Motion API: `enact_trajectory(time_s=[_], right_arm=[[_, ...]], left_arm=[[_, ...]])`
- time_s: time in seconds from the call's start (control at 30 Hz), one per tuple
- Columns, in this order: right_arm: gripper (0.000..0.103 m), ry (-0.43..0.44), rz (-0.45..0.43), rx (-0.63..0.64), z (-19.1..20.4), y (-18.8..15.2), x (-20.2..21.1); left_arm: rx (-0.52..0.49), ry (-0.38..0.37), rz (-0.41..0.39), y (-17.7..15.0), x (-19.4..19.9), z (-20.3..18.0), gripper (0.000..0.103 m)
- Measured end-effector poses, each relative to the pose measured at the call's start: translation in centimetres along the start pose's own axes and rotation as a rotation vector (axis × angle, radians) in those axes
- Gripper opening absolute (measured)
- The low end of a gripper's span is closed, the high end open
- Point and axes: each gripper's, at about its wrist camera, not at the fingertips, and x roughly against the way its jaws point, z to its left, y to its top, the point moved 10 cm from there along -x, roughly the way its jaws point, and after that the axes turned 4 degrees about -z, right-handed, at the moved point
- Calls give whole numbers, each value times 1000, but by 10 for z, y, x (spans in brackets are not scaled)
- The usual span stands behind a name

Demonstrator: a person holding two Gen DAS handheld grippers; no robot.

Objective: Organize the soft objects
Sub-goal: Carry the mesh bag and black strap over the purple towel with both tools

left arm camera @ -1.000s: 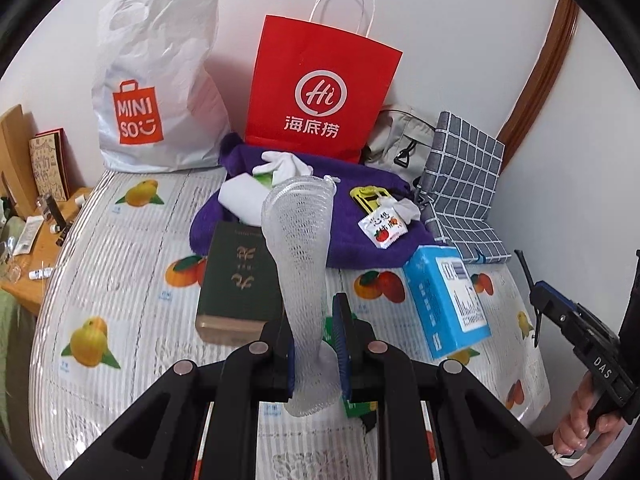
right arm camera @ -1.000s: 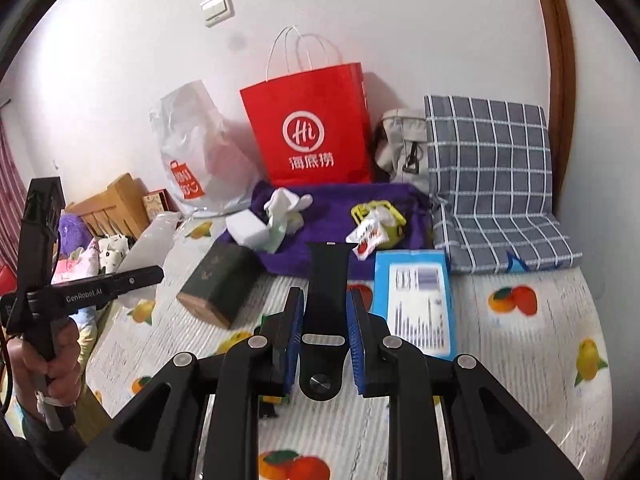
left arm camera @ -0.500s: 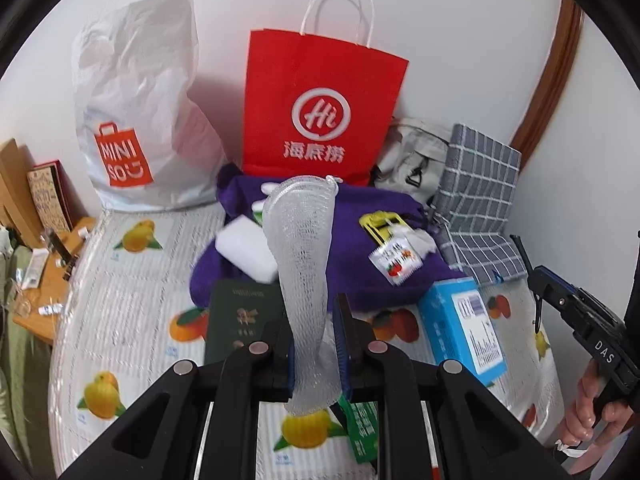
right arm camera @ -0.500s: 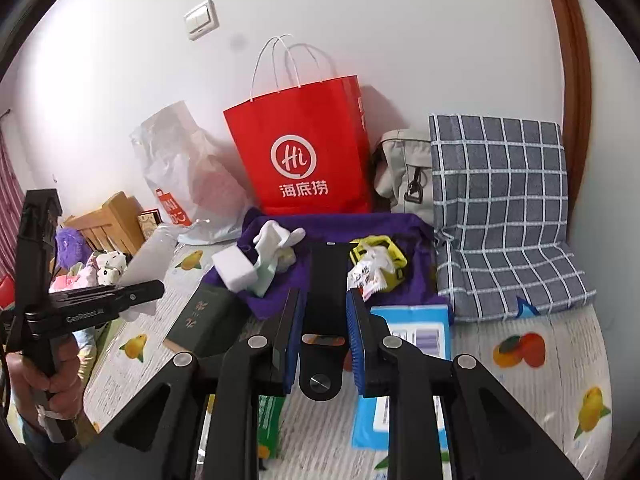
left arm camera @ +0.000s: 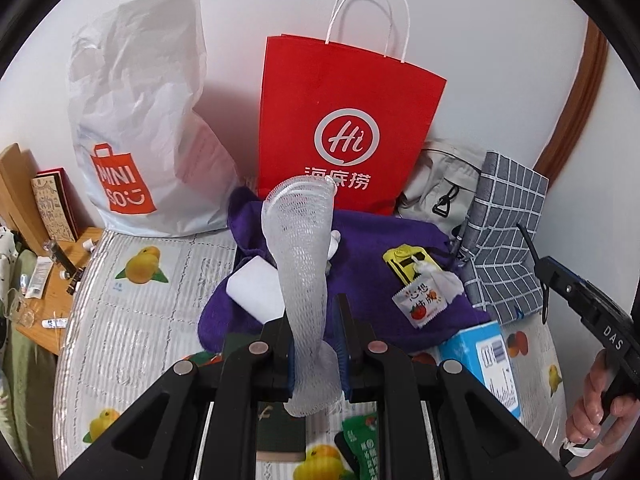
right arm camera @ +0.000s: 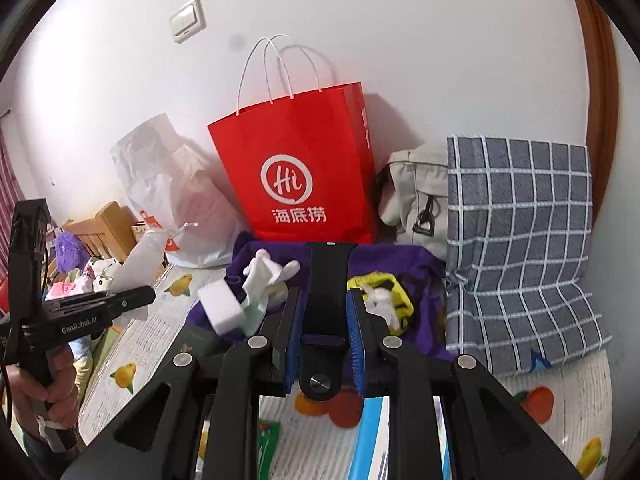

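Left tool [left arm camera: 316, 344] is clamped on a white foam net sleeve [left arm camera: 300, 264] sticking up over the purple towel [left arm camera: 372, 292] on the bed, red Haidilao bag [left arm camera: 344, 128] behind; right tool [right arm camera: 323, 340] pinches a black watch strap [right arm camera: 326, 292] upright, checked cushion [right arm camera: 520, 248] far right

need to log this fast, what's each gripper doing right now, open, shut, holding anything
Left gripper: shut on the white foam net sleeve.
Right gripper: shut on the black strap.
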Motion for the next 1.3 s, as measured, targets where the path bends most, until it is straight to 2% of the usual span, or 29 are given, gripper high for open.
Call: enact_trajectory(time_s=[0.3, 0.43, 0.63, 0.77, 0.97, 1.17, 1.3], right_arm=[[22, 32, -21, -12, 4, 25, -30], [22, 39, 1, -17, 3, 26, -52], [22, 34, 62, -23, -5, 11, -83], [22, 14, 67, -6, -11, 10, -90], [22, 3, 125, 11, -18, -5, -110], [22, 8, 216, 10, -18, -31, -138], [22, -7, 264, 31, -15, -46, -155]], left_arm=[[12, -10, 26, 12, -32, -1, 15], [17, -20, 40, 16, -44, -2, 15], [28, -42, 71, 13, -68, -6, 15], [27, -59, 95, 14, -84, -14, 15], [19, -72, 104, 13, -104, -22, 16], [5, -79, 153, 7, -122, -22, 16], [14, -128, 207, -4, -138, -29, 16]])
